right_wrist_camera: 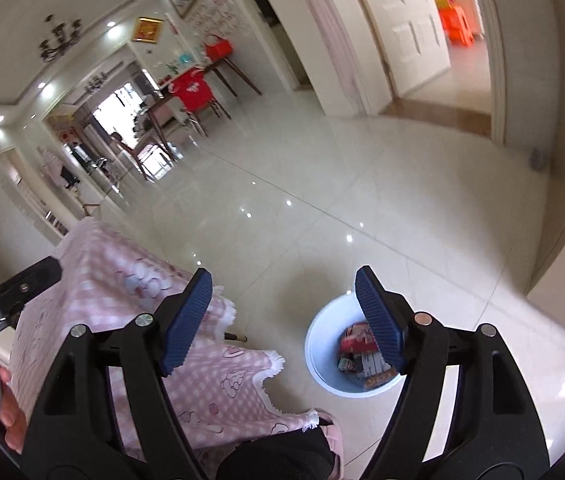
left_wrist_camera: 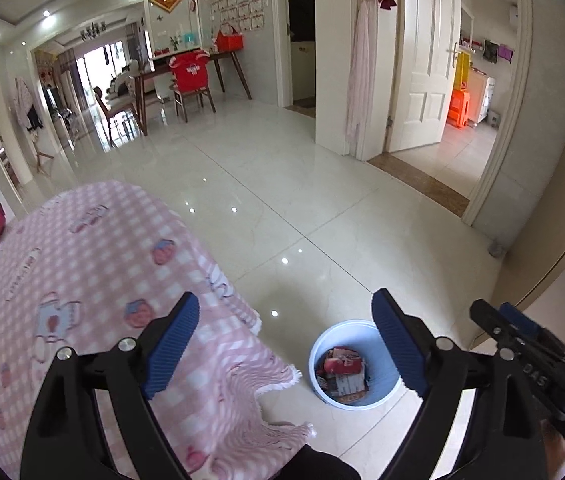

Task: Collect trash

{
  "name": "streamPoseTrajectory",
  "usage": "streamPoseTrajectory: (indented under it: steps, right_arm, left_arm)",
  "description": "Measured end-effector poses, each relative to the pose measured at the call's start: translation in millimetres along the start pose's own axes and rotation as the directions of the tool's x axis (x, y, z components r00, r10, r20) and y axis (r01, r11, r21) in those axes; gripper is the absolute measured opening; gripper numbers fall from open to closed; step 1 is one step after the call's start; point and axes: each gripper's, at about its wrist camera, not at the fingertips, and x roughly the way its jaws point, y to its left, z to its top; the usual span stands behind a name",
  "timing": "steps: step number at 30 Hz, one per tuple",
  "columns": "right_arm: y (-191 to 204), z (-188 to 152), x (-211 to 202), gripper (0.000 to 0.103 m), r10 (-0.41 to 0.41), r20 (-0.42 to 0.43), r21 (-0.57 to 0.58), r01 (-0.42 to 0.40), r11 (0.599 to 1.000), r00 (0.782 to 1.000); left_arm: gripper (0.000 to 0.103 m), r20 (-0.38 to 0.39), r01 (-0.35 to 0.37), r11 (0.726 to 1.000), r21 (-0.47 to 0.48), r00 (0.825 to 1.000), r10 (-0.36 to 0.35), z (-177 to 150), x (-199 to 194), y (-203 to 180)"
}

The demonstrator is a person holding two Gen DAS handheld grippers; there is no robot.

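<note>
Several wrappers: trash [left_wrist_camera: 342, 372] lay heaped in the bin [left_wrist_camera: 324, 344], red and white packets, some crumpled.
Bin: pale blue, round, stood on the tiled floor [left_wrist_camera: 322, 208] just beside the hanging corner of the pink checked cloth [left_wrist_camera: 82, 264].
Bin, right view: same bin [right_wrist_camera: 318, 344] with the packets [right_wrist_camera: 356, 340] inside, partly behind the right finger of the right claw.
Left claw [left_wrist_camera: 286, 348]: jaws stood wide apart, nothing between the blue pads; it hung over the desk edge and the bin.
Right claw [right_wrist_camera: 282, 320]: jaws also apart and empty, aimed down toward the bin; its tip showed at the right edge of the left view.
Hand: bare fingers [right_wrist_camera: 8, 412] showed on the left claw's grip at the right view's lower left.
Desk: the cloth covered it fully, and no loose trash showed on the part in view.
Step, as judged: both claws were empty above a bin already holding packets, so a drop looked just done, or the collecting was near its end.
Next move, as judged: it called for scanning the desk and floor for leftover pieces, then bringing one claw over any found and closing on it.
Writing, packets: print was present but too small and creased to read.
Writing, claw body: pale letters showed on the right claw's side, apparently "DAS", the rest cut off.
Writing, cloth: small words beside the cartoon figures, not legible.
</note>
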Motion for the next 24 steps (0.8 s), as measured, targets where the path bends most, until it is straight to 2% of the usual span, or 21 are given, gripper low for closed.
streamPoseTrajectory:
  steps: [4, 9, 13, 24]
  right_arm:
    - [30.8, 4.9, -43.5, 0.074, 0.041, 0.056, -0.077, -0.037, 0.996, 0.998]
    - [70.5, 6.1, -105.9, 0.076, 0.109, 0.129, -0.176, -0.085, 0.981, 0.986]
    - [92.3, 3.5, -146.8, 0.078, 0.154, 0.172, -0.235, -0.111, 0.966, 0.973]
    - [121.7, -18.3, -243.5, 0.081, 0.233, 0.282, -0.347, -0.128, 0.929, 0.931]
  left_arm:
    - [0.087, 0.062, -0.045, 0.999, 0.001, 0.997, 0.045, -0.8, -48.0, 8.6]
    - [0.094, 0.154, -0.087, 0.996, -0.03, 0.984, 0.091, -2.6, -112.2, 20.8]
    - [0.094, 0.207, -0.087, 0.995, -0.044, 0.974, 0.094, -7.2, -156.5, 26.3]
    - [0.096, 0.366, -0.124, 0.991, -0.043, 0.922, 0.131, -32.3, -255.8, 15.7]
